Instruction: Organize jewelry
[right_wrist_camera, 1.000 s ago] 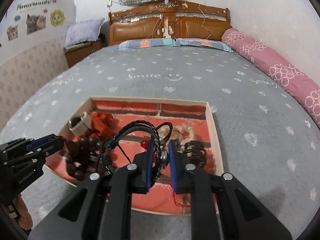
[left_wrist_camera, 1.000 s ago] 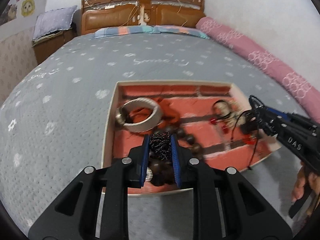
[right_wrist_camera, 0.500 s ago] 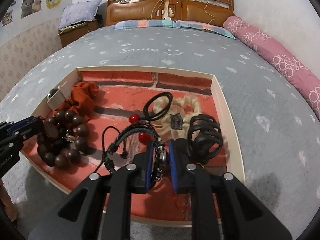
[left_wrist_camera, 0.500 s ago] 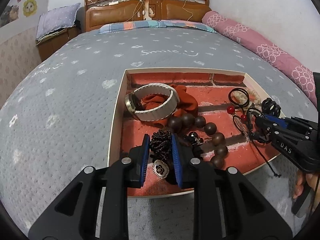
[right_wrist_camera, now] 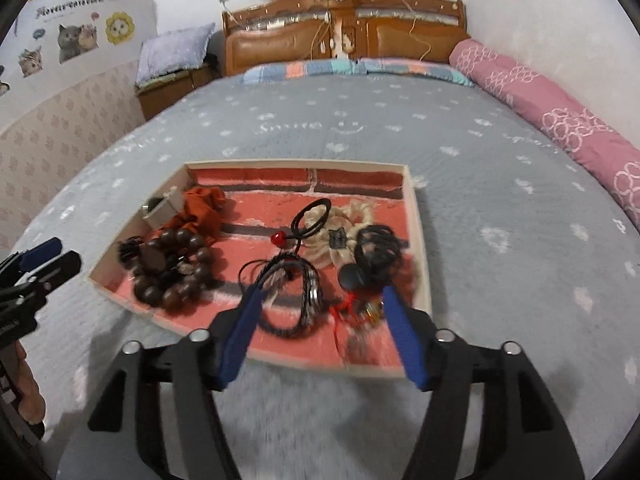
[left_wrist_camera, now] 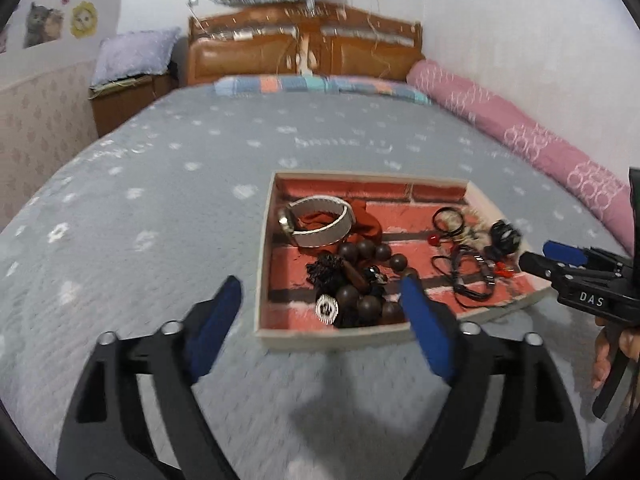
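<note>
A shallow tray [left_wrist_camera: 262,280] with a red brick-print lining lies on the bed. It holds a brown bead bracelet [left_wrist_camera: 366,250], a black beaded piece [left_wrist_camera: 324,270], a white-banded watch [left_wrist_camera: 320,228] and an orange scrunchie [left_wrist_camera: 368,224]. My left gripper [left_wrist_camera: 321,282] hovers at the tray's near edge, its jaws opening wide with nothing pinched. My right gripper [right_wrist_camera: 322,295] is opening too, above a braided black bracelet [right_wrist_camera: 296,296] that lies loose in the tray [right_wrist_camera: 418,240]. A cream scrunchie [right_wrist_camera: 340,228] and a black coil [right_wrist_camera: 376,244] lie beyond it.
The grey patterned bedspread [left_wrist_camera: 140,220] surrounds the tray. A pink bolster [left_wrist_camera: 520,128] runs along the right wall, and a wooden headboard [right_wrist_camera: 344,36] stands at the far end. A nightstand [right_wrist_camera: 172,84] is at the left. A person's hand [left_wrist_camera: 612,352] holds the right gripper.
Both grippers went from shut to wide open. The black beaded piece and the braided bracelet now lie loose in the tray. Both grippers have drawn back toward the tray's near edge.
</note>
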Demonstrator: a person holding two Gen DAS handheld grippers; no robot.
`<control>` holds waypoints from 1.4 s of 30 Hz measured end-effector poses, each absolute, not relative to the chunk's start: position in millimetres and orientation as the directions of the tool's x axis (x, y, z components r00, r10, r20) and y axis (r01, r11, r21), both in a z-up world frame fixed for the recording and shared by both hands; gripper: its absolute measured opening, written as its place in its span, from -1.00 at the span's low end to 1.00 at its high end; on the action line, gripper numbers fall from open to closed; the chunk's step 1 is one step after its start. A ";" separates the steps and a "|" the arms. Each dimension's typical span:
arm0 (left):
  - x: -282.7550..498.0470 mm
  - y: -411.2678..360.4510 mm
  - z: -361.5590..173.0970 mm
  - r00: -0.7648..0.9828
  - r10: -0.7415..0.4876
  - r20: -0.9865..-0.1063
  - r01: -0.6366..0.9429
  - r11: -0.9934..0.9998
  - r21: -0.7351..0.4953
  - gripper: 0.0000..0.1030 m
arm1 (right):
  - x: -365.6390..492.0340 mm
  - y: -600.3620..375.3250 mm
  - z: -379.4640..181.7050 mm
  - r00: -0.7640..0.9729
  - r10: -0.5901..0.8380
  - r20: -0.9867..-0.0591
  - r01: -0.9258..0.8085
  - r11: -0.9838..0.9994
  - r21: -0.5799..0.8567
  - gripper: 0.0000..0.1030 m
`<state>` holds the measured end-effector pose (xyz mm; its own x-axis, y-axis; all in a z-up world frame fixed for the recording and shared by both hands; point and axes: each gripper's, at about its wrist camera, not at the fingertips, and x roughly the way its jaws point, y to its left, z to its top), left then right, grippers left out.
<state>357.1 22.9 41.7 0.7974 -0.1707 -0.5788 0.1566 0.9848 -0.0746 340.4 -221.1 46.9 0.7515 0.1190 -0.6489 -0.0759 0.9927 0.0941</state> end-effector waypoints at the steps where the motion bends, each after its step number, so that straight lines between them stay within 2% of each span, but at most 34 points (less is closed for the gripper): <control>1: 343.3 27.0 45.8 0.802 -0.177 -0.570 0.158 0.984 -0.084 0.66 | 324.4 -225.1 50.6 0.760 0.127 -0.637 -0.078 0.992 0.104 0.36; 6: 267.0 41.2 62.4 0.847 -0.148 -0.510 0.129 0.989 -0.073 0.90 | 255.9 -235.7 64.2 0.796 0.115 -0.594 -0.066 0.992 0.104 0.45; 9: 230.1 47.6 66.3 0.860 -0.125 -0.494 0.104 0.992 -0.070 0.90 | 213.5 -240.2 71.1 0.820 0.099 -0.563 -0.044 0.993 0.111 0.65; 16: 147.3 54.1 64.0 0.876 -0.060 -0.479 0.042 0.998 -0.049 0.91 | 134.0 -239.4 69.9 0.853 0.043 -0.520 -0.034 0.999 0.027 0.71; 18: 130.1 52.0 60.7 0.883 -0.041 -0.468 0.030 0.999 -0.032 0.91 | 116.6 -244.3 65.5 0.854 0.035 -0.519 -0.013 0.999 0.046 0.85; 21: 104.1 48.8 50.2 0.891 -0.056 -0.450 0.043 0.998 -0.040 0.91 | 94.6 -248.5 61.6 0.869 0.021 -0.494 0.019 0.997 0.075 0.87; 25: 90.8 42.3 38.6 0.885 -0.079 -0.459 0.060 0.997 -0.057 0.91 | 74.0 -246.5 54.1 0.885 -0.003 -0.466 0.036 0.997 0.063 0.88; 31: 79.2 38.4 33.1 0.911 -0.045 -0.411 0.025 0.998 -0.052 0.91 | 55.5 -239.3 49.7 0.924 -0.021 -0.382 0.041 0.998 0.044 0.92; 42: 72.9 34.8 34.0 0.944 0.001 -0.331 -0.006 1.000 -0.017 0.91 | 53.8 -239.9 45.9 0.926 -0.011 -0.376 0.039 0.997 0.066 0.92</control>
